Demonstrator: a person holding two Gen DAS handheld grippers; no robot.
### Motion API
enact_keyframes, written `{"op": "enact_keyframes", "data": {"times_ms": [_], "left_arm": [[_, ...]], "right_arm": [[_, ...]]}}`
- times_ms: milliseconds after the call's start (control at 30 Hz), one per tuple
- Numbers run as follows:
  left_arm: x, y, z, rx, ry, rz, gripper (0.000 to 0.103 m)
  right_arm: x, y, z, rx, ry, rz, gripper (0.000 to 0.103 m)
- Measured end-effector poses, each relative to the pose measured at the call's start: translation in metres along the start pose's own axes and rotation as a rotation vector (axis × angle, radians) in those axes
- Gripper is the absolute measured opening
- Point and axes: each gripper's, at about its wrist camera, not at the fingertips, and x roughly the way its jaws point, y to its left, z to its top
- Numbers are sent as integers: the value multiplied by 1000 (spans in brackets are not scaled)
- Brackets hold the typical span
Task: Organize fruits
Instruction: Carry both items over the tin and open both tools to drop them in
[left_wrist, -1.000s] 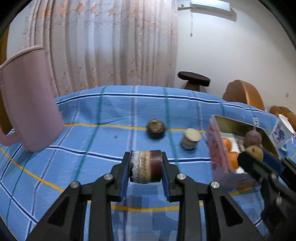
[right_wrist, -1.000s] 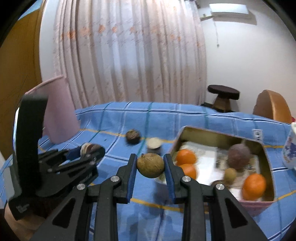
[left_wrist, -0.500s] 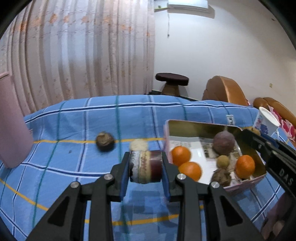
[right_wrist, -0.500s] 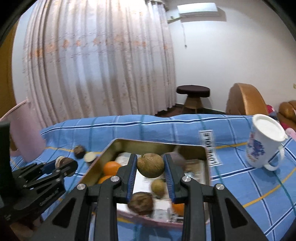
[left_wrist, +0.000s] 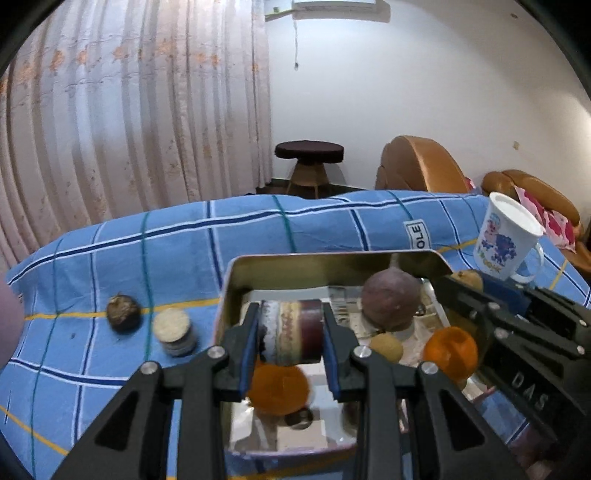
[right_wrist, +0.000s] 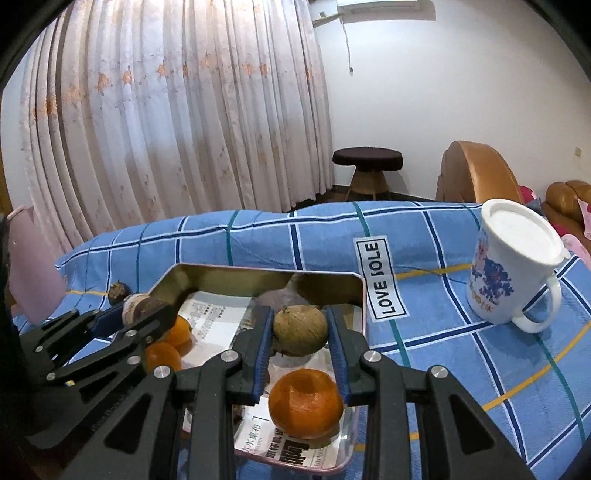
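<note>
— Left wrist view: what is gripped by the left claw?

— A brown-and-cream banded, cylinder-shaped piece is clamped between its closed pads, held above the gold metal tin, an orange fruit seen at 6 o'clock beneath it.

— And the right claw?

— It is closed on a round greenish-brown fruit, held over the same tin, with a white printed mug at 2 o'clock on the blue checked cloth.

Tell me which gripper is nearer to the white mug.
Right. The right gripper, shut on a brown fruit, hangs over the tin's end beside the mug. The left gripper is over the tin's far side.
</note>
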Motion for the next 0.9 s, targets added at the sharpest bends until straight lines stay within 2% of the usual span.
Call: {"op": "enact_keyframes", "data": {"times_ms": [267, 533, 600, 667, 900], "left_arm": [[17, -5, 0, 10, 71, -17, 33], [17, -8, 0, 17, 76, -7, 37], [17, -6, 1, 5, 73, 16, 47], [15, 0, 1, -26, 65, 39, 67], [9, 8, 1, -89, 64, 13, 74]], "right_arm": [[8, 0, -2, -15, 35, 14, 31], [21, 0, -8, 21, 96, 89, 32], [23, -2, -8, 43, 111, 106, 32], [24, -6, -8, 69, 119, 126, 32], [19, -18, -6, 170, 112, 220, 34]]}}
